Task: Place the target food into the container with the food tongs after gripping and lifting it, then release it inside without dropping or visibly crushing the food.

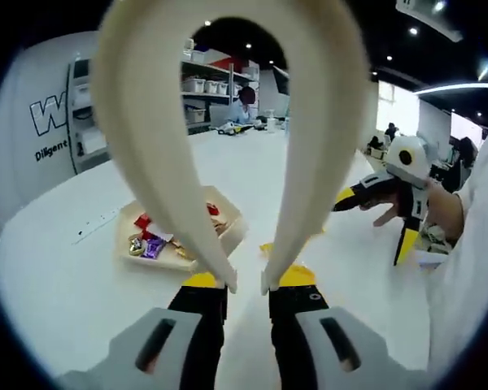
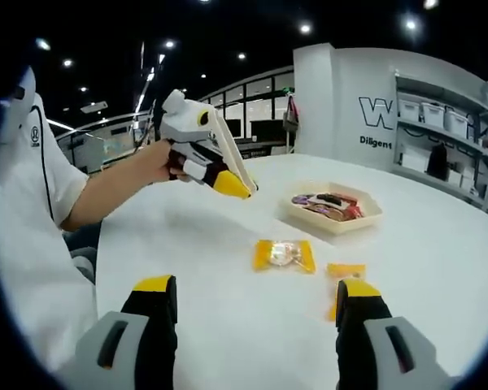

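Cream food tongs [image 1: 146,122] rise from between my left gripper's [image 1: 248,280] yellow-tipped jaws, which are shut on the tongs' two ends. Their bend arches high in the left gripper view. A beige tray [image 1: 232,231] of wrapped sweets lies just beyond, left of centre. In the right gripper view a hand holds the left gripper [image 2: 230,184] and tongs [image 2: 228,146] above the white table. A yellow wrapped sweet [image 2: 284,255] lies in front of the tray [image 2: 335,223]. A second yellow sweet [image 2: 344,270] sits beside my right jaw. My right gripper [image 2: 256,296] is open and holds nothing.
The round white table [image 2: 439,268] curves away at its edges. A white power strip [image 1: 93,226] lies left of the tray. Shelves with bins [image 2: 439,122] and a lettered white wall stand behind. The person's sleeve [image 2: 24,203] is at the table's left.
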The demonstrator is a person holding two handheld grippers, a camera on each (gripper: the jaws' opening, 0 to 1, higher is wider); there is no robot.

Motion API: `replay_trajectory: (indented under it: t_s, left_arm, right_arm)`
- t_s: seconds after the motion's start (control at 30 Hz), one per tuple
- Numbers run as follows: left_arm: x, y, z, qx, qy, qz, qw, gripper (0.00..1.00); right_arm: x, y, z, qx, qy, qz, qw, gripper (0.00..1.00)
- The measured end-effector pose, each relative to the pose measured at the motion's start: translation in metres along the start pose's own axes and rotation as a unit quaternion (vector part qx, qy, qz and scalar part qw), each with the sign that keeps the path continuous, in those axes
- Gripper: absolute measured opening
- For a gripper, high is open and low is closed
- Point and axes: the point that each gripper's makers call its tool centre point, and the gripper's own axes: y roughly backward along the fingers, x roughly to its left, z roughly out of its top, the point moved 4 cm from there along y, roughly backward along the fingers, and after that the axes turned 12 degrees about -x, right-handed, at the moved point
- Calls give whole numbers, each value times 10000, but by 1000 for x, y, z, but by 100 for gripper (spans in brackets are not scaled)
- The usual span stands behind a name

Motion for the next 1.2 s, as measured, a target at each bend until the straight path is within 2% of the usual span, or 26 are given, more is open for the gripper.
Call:
replay_trajectory:
  t_s: [0.27,0.53,0.87,1.2]
  left_arm:
    - [-12,0,-7,-35,59,153,9999,19]
    - [-21,-11,-10,-2,-76,341,9994,20]
    - [-28,-22,-9,-103,95,438,9989,21]
    - [-40,-38,-12,-79,77,570,9983,21]
  right_arm:
    - [-1,0,-1,3,-13,-4,10000,79]
    - [-2,0,-1,-6,-19,-17,10000,79]
    - [-4,2,-5,-3,-63,-35,10000,79]
    - [-4,3,-7,-11,-95,-47,9999,79]
